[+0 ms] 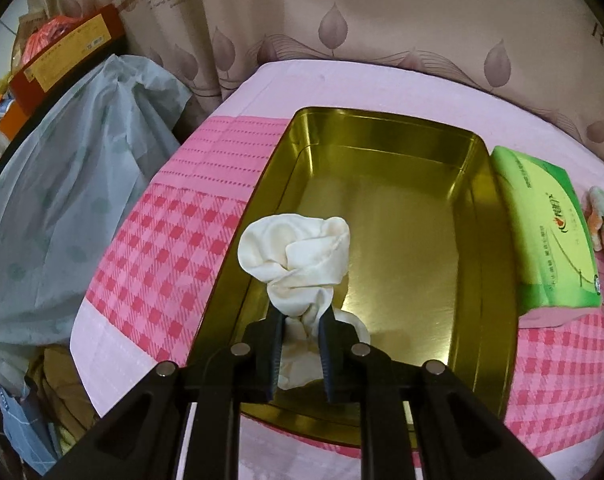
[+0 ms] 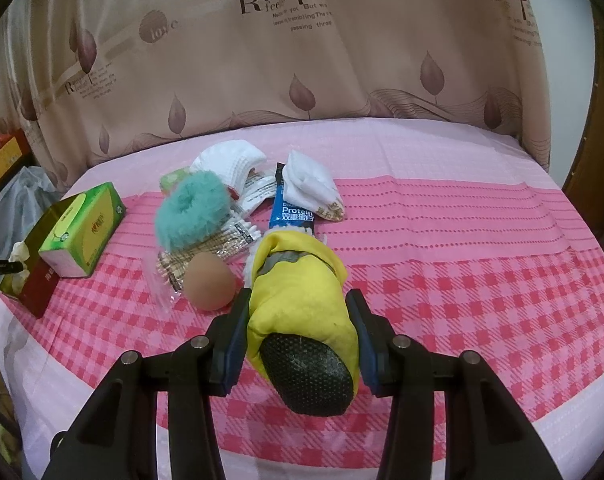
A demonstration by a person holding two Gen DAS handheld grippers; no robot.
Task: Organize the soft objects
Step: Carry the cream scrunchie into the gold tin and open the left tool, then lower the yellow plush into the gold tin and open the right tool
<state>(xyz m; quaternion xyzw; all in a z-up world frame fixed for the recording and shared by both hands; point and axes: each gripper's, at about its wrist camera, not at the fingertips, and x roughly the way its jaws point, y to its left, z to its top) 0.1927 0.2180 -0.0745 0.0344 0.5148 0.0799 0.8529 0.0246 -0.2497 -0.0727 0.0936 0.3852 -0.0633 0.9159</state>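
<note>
Pinching crumpled cream cloth w/ left jaws over gold tin; right's clamp yellow glove.

In the left wrist view, the lower end of the cream cloth is hidden behind the fingers of the left hand-held gripper. The pastel bundle is cut by the right edge. In the right wrist view, the snack packets lie partly buried under the teal scrunchie, their print too small to read.

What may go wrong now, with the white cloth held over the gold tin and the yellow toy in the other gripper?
1. The left gripper pinches only a narrow neck of the white cloth; it may slip or drape over the gold tin's near-left rim.
2. The yellow toy sits beside the brown ball; lifting may nudge the ball so that it rolls.
</note>
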